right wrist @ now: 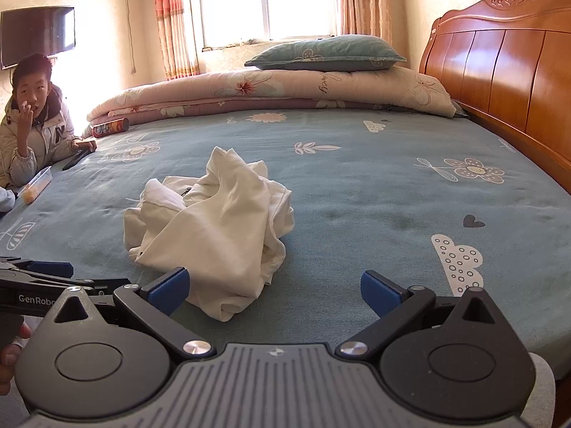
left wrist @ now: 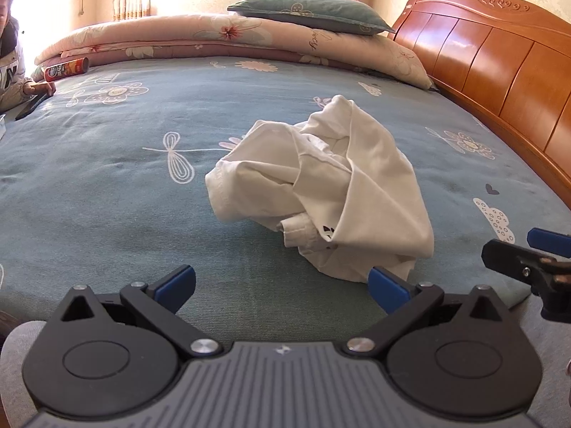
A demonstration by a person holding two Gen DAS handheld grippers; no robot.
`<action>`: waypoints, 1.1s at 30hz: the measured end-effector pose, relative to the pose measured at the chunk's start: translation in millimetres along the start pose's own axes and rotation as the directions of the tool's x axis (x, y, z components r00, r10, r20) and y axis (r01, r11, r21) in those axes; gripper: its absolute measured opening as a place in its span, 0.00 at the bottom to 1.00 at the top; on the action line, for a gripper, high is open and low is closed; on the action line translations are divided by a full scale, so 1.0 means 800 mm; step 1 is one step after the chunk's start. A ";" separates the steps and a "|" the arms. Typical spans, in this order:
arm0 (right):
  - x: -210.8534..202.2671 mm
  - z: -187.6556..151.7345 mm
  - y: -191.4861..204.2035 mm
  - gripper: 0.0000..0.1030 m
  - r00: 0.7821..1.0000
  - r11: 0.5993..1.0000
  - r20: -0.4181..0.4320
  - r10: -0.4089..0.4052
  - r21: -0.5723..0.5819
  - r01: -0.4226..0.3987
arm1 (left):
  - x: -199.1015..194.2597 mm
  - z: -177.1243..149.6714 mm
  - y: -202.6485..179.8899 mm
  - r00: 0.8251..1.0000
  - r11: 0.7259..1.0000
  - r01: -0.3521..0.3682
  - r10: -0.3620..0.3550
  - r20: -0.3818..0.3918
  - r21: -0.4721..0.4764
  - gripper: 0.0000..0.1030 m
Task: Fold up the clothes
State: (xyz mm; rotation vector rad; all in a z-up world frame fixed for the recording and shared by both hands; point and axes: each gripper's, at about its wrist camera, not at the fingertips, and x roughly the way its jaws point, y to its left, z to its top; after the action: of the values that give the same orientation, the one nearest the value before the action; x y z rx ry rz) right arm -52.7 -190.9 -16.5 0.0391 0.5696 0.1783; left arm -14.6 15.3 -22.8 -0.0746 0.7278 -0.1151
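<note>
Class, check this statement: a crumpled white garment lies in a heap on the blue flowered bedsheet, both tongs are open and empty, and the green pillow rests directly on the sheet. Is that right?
One detail is wrong. The green pillow rests on the folded pink floral quilt, not on the blue flowered bedsheet, as the right wrist view shows. The crumpled white garment does lie heaped there, and the left tongs and right tongs are open and empty.
</note>
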 end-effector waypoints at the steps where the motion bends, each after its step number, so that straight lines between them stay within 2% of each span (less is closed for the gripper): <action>1: 0.003 -0.001 0.001 1.00 1.000 1.000 -0.007 0.003 -0.003 -0.003 | 0.000 0.000 0.001 1.000 1.000 -0.006 0.006 0.002 -0.001 0.99; 16: 0.047 0.008 0.005 0.97 0.995 0.999 -0.088 0.036 -0.025 -0.038 | 0.009 0.017 0.005 0.998 0.998 -0.056 0.055 0.032 0.041 0.97; 18: 0.055 0.013 0.004 0.93 0.994 0.998 -0.097 0.045 -0.027 -0.048 | 0.012 0.022 0.004 0.997 0.996 -0.063 0.060 0.046 0.059 0.91; 19: 0.058 0.016 0.004 0.88 0.994 0.998 -0.099 0.048 -0.027 -0.051 | 0.014 0.024 0.004 0.997 0.996 -0.064 0.061 0.049 0.061 0.87; 25: 0.078 0.031 0.000 0.82 0.992 0.997 -0.111 0.063 -0.029 -0.066 | 0.030 0.041 0.012 0.998 0.997 -0.050 0.048 0.043 0.054 0.84; 28: 0.087 0.041 0.002 0.77 0.991 0.996 -0.110 0.075 -0.030 -0.079 | 0.036 0.046 0.015 0.998 0.997 -0.044 0.042 0.039 0.063 0.77; 33: 0.100 0.050 0.013 0.70 0.984 0.990 -0.128 0.127 -0.043 -0.133 | 0.042 0.052 0.022 0.999 0.998 -0.033 0.031 0.033 0.054 0.76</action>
State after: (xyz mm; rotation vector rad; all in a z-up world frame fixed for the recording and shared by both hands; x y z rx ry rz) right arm 33.7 -166.1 -24.3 0.0148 0.6874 0.3245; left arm 39.7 29.6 -15.8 -0.0125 0.6929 -0.1033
